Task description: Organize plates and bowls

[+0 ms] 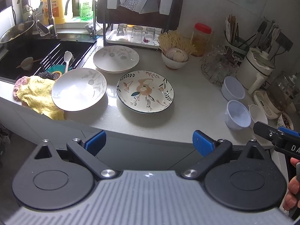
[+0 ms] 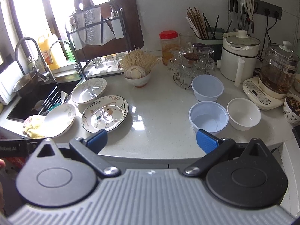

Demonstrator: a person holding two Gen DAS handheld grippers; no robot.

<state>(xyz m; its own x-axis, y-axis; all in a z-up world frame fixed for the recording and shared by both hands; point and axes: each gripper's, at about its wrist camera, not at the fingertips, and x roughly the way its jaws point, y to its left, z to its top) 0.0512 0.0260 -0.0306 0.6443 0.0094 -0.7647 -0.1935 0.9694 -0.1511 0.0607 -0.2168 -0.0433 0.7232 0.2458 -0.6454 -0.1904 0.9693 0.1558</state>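
Three plates lie on the white counter: a flower-painted plate (image 1: 145, 91) (image 2: 105, 113), a white leaf-pattern plate (image 1: 78, 89) (image 2: 59, 120) to its left, and another leaf-pattern plate (image 1: 116, 58) (image 2: 89, 90) behind them. To the right stand two clear plastic bowls (image 2: 208, 116) (image 2: 207, 87) and a white bowl (image 2: 243, 113). My left gripper (image 1: 149, 143) is open and empty, held before the counter edge in front of the plates. My right gripper (image 2: 151, 140) is open and empty, before the counter edge near the bowls.
A sink (image 1: 37, 56) with utensils is at the left, with a yellow cloth (image 1: 37, 95) on its edge. A dish rack (image 1: 138, 9), upturned glasses, a bowl of garlic (image 2: 137, 76), a jar, a cooker (image 2: 239, 56) and a kettle (image 2: 277, 71) line the back.
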